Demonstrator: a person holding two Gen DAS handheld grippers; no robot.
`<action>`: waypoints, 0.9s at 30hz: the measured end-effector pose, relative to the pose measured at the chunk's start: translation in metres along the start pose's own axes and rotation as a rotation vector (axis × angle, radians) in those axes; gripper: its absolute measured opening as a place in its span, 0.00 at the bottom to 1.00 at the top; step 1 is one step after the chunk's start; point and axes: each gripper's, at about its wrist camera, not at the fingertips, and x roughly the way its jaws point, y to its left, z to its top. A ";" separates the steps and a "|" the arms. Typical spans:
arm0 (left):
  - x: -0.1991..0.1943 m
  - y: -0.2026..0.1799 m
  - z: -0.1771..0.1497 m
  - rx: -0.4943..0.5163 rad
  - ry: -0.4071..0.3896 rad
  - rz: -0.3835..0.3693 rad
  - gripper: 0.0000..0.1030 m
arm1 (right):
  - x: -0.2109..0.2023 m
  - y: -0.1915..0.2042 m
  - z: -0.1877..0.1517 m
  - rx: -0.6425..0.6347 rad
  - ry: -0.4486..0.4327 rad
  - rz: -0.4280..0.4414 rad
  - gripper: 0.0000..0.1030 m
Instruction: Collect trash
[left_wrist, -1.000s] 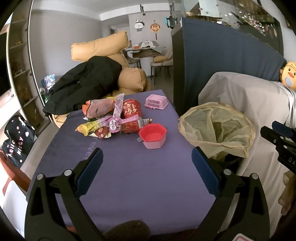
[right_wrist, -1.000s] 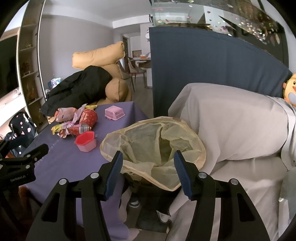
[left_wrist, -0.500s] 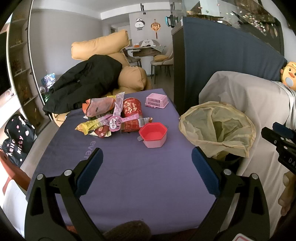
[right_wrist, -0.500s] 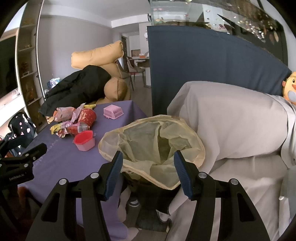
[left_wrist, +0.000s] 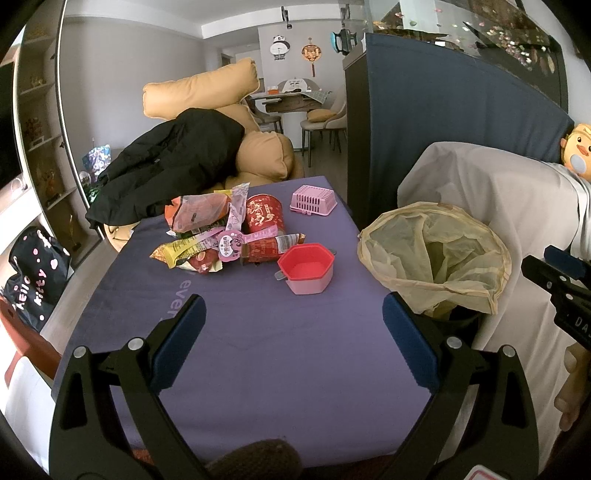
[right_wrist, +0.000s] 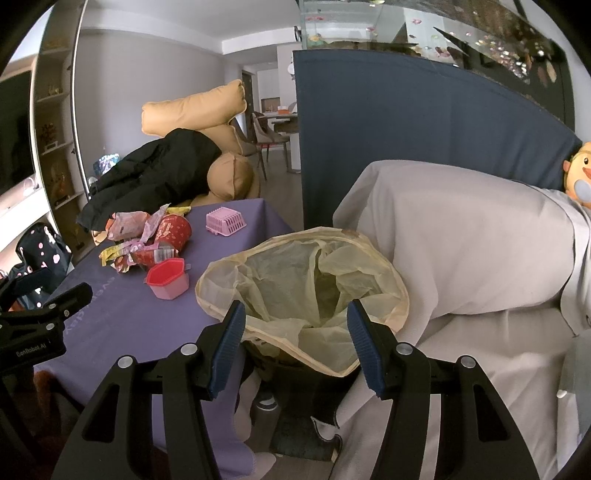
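Below bin bag (right_wrist: 303, 280), right view only: bottle (right_wrist: 264, 408)

On one purple-covered table (left_wrist: 258, 350): one heap of snack wrappers (left_wrist: 207, 236), one red can (left_wrist: 264, 214), one pink basket (left_wrist: 314, 199) and one red-rimmed pink tub (left_wrist: 306, 267). Beside it, one lined bin (right_wrist: 306, 291). Two grippers visible.

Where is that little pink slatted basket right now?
In the left wrist view, the pink slatted plastic basket sits at the purple table's far edge, right of the red printed cup.
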 end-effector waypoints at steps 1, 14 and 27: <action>0.000 0.000 0.000 0.000 0.000 0.000 0.89 | 0.000 0.000 0.000 0.000 0.000 0.000 0.53; 0.000 0.001 0.001 -0.001 0.001 -0.001 0.89 | 0.001 0.001 -0.002 -0.007 0.005 0.002 0.53; 0.001 0.004 -0.001 -0.006 0.002 -0.002 0.89 | 0.003 0.007 -0.001 -0.021 0.014 0.005 0.53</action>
